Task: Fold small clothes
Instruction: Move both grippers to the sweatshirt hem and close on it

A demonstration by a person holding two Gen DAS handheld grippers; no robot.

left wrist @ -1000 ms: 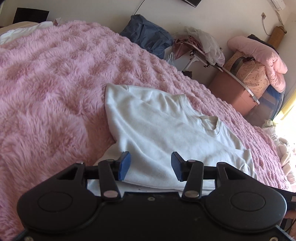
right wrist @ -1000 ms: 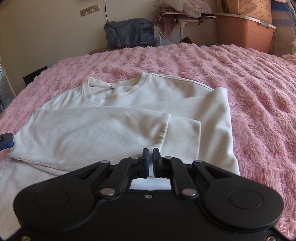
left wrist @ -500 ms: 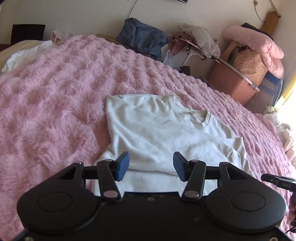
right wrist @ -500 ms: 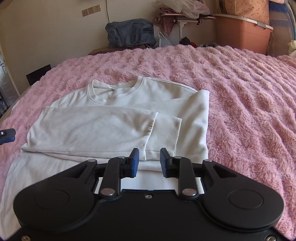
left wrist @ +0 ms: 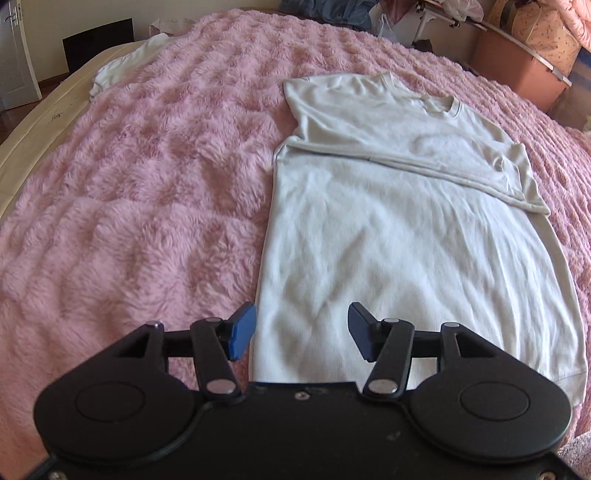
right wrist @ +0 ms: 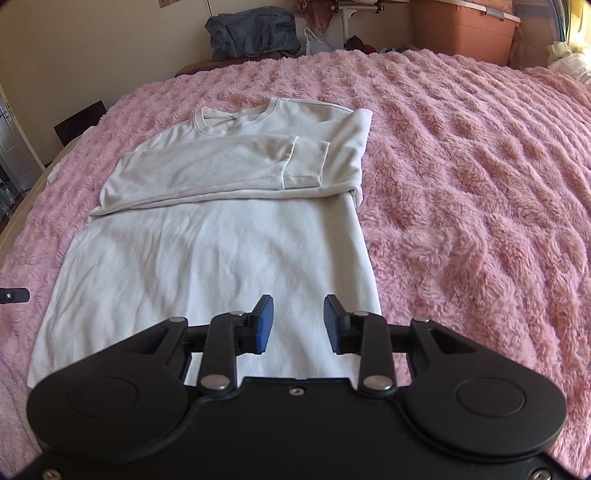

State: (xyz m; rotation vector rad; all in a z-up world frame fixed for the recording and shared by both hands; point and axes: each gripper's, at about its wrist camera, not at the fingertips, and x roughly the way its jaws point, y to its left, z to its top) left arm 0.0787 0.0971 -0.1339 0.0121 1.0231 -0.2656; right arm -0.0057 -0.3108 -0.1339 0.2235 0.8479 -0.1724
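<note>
A white long-sleeved shirt (left wrist: 406, 229) (right wrist: 221, 251) lies flat on the pink fluffy blanket (left wrist: 147, 184) (right wrist: 461, 184), collar at the far end. Both sleeves (right wrist: 221, 166) are folded across the chest. My left gripper (left wrist: 301, 317) hovers open over the shirt's near left corner with nothing between its fingers. My right gripper (right wrist: 298, 306) hangs above the hem near the shirt's right edge. Its jaws are opening and hold nothing. A sliver of the left gripper (right wrist: 13, 294) shows at the left edge of the right wrist view.
Another white garment (left wrist: 122, 66) lies at the blanket's far left, near the bed edge (left wrist: 22, 147). Beyond the bed stand a brown storage box (right wrist: 461, 33), a blue bag (right wrist: 255, 33) and a cluttered stand.
Both grippers drew back from the folded sleeves toward the hem and rose. The right gripper went from shut to open; the left widened slightly. The shirt's lower body came into view.
</note>
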